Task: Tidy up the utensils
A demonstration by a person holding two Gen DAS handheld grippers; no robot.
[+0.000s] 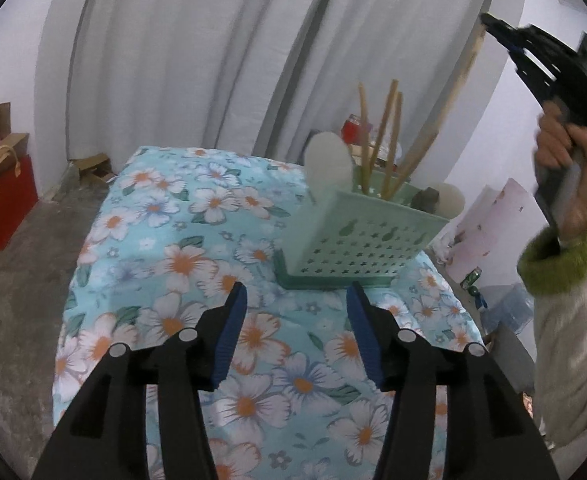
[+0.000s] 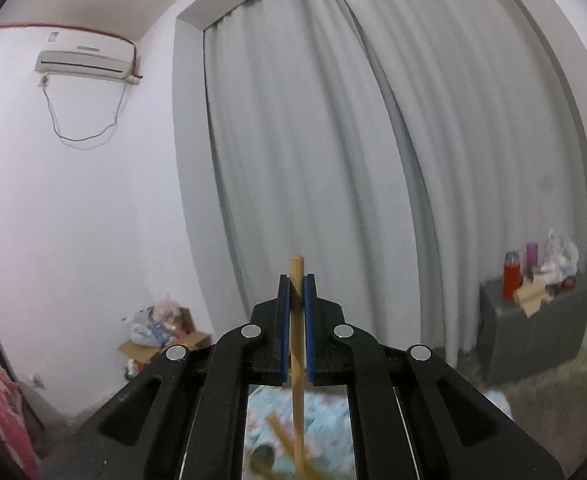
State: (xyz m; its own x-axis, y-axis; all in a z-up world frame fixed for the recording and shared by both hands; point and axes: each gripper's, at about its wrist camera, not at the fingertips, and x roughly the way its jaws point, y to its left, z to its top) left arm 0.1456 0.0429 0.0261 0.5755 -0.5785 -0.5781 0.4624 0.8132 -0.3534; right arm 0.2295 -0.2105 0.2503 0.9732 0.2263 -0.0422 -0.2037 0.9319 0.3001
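To the left of the pale green perforated plastic utensil holder (image 1: 367,236), a red paper gift bag (image 1: 7,200) with tan handles stands on the bare grey floor beside the table draped in a blue floral cloth (image 1: 181,240). In front of the holder, over the cloth, hovers the left gripper (image 1: 296,300), its blue-padded jaws spread apart with nothing between them. The holder itself stands on the cloth on a darker green base. Several light wooden chopsticks (image 1: 385,136) lean upright inside it, with a white flat paddle-shaped utensil (image 1: 329,164) at its left end and another white utensil at its right end. Up and to the right of the holder, a hand (image 1: 569,164) in a green-cuffed cream sleeve holds the right gripper (image 2: 296,280) high in front of the grey curtains (image 2: 313,140). Its jaws are clamped together on a single long light wooden chopstick (image 2: 296,320), which hangs slanting down toward the holder.
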